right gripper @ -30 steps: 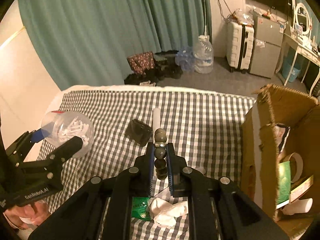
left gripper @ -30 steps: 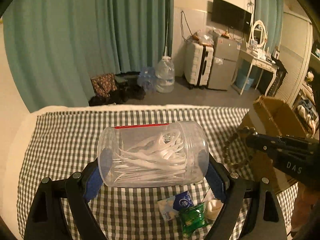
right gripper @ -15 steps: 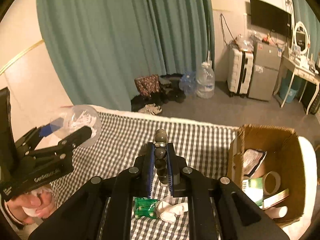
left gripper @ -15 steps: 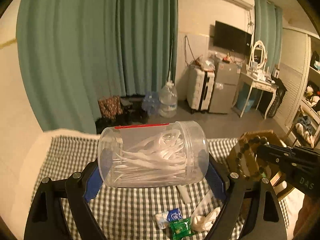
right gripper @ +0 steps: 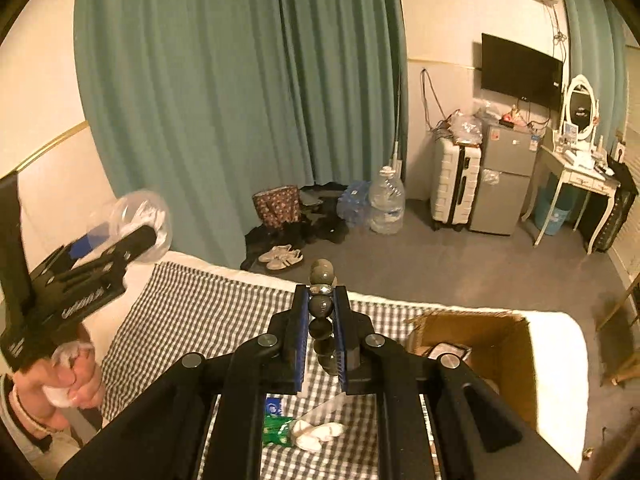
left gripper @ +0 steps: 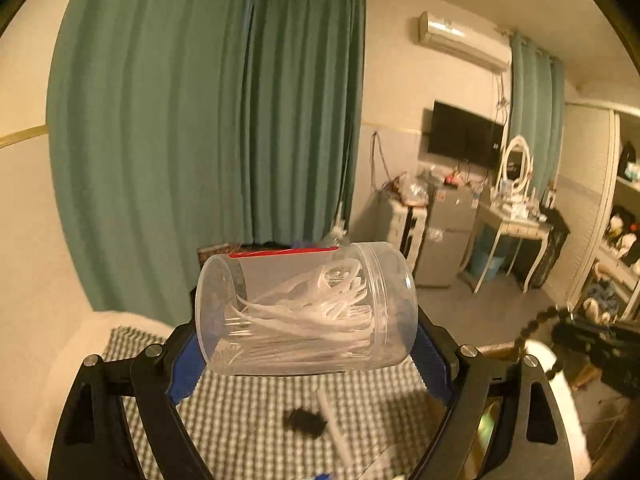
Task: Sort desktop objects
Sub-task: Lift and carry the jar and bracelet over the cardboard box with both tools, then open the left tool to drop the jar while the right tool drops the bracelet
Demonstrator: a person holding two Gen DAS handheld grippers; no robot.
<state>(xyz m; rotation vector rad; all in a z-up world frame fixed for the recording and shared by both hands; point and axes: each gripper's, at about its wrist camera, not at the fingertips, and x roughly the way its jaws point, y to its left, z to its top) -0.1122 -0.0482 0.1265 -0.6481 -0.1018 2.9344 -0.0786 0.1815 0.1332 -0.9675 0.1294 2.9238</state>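
My left gripper (left gripper: 306,344) is shut on a clear plastic jar (left gripper: 304,308) of white floss picks, held sideways high above the checked table (left gripper: 248,412). The same jar (right gripper: 140,220) shows at the left of the right wrist view, with a hand (right gripper: 72,380) on the left tool's handle. My right gripper (right gripper: 322,312) is shut on a dark bead bracelet (right gripper: 321,308), also raised over the table; the bracelet (left gripper: 536,324) and right gripper (left gripper: 560,330) show at the right of the left wrist view. An open cardboard box (right gripper: 500,356) stands on the table's right end.
On the cloth lie a green packet (right gripper: 276,430), a blue-and-white sachet (right gripper: 273,405), a white crumpled item (right gripper: 316,432), a small black object (left gripper: 304,420) and a white tube (left gripper: 334,420). Beyond the table: curtains, water bottles (right gripper: 386,204), suitcase (right gripper: 456,184), fridge, dressing table.
Both grippers have risen well above the table with their loads, and both views now tilt up toward the room. The jar and bracelet remain gripped.
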